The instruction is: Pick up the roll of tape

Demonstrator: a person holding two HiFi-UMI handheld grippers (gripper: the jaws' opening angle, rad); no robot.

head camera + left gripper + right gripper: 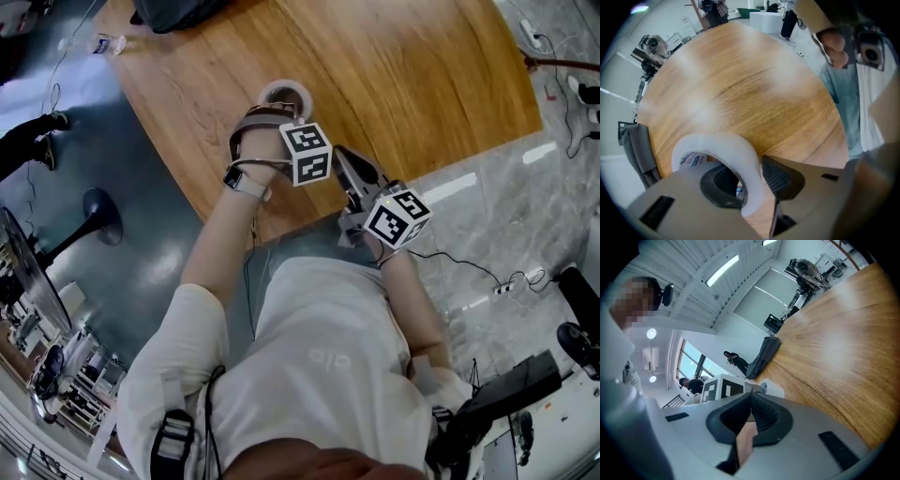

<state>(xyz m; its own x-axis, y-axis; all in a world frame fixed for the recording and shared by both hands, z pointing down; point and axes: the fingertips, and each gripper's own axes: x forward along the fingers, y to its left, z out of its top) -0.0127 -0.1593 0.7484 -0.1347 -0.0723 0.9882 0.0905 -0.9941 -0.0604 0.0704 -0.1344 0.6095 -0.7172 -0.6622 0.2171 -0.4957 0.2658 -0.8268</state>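
A roll of clear tape (284,93) with a white core lies flat on the round wooden table (394,75), near its front edge. My left gripper (281,116) points straight down onto it. In the left gripper view one pad (719,186) sits inside the hole of the roll (723,146) and the other pad (780,174) sits outside. The roll's wall is pinched between them, so my left gripper (751,180) is shut on it. My right gripper (346,161) hovers just right of the left hand, nearly level. In its own view my right gripper (751,399) has its tips together with nothing between them.
A dark bag (178,11) lies at the table's far edge. A grey garment (640,150) hangs over the rim left of the roll, and the right gripper view shows this garment (761,357) too. Cables and a power strip (506,286) lie on the floor to the right.
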